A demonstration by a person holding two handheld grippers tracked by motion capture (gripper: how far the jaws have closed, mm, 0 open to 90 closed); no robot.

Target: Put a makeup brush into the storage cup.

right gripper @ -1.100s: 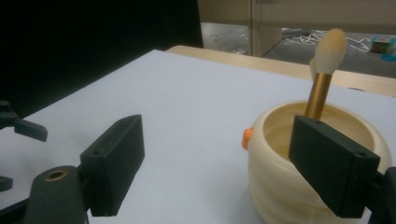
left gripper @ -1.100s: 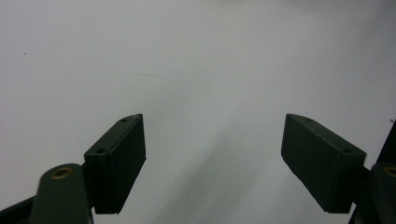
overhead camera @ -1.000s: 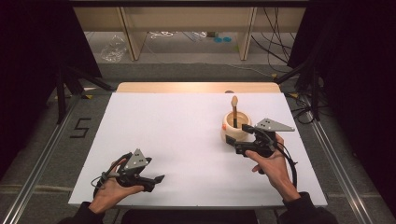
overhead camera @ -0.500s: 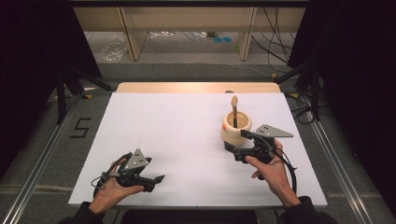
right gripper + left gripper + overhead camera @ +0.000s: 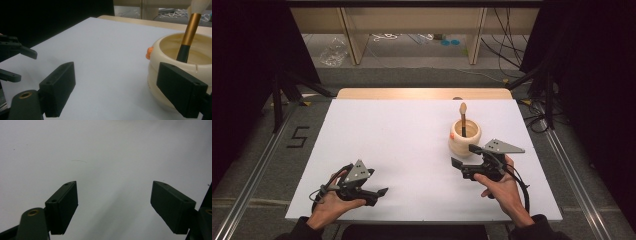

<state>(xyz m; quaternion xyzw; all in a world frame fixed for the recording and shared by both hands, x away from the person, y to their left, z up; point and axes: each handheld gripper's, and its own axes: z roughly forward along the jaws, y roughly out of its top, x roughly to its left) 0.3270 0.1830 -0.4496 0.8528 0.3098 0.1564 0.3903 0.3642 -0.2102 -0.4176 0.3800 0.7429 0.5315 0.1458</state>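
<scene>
Two hand-held grippers sit over a white table (image 5: 412, 130), each with its jaws spread and nothing between them. The right gripper (image 5: 464, 156) hovers just in front of a cream ceramic pot (image 5: 464, 140), on the person's side of it and slightly to the pot's right, close to it but not touching; its jaws point leftward across the table. In the right gripper view the pot (image 5: 172, 75) stands just beyond the right-hand jaw, partly hidden behind it, while the left-hand jaw stands over bare tabletop. The pot is upright on the right half of the table, toward the far edge, and carries a small orange knob (image 5: 149, 52) on its side. Inside it stands a makeup brush (image 5: 463, 120), leaning a little, with a black handle, a gold ferrule (image 5: 191, 26) and a pale bristle head that rises well above the rim; whether anything else lies in the pot cannot be told. The left gripper (image 5: 374, 196) is held low near the table's front left corner, well apart from the pot, and in the left gripper view its jaws frame only plain white surface (image 5: 105, 157). On the floor left of the table a dark mark shaped like the digit 5 (image 5: 298, 137) can be read. No label or lettering can be made out on the pot or brush.
</scene>
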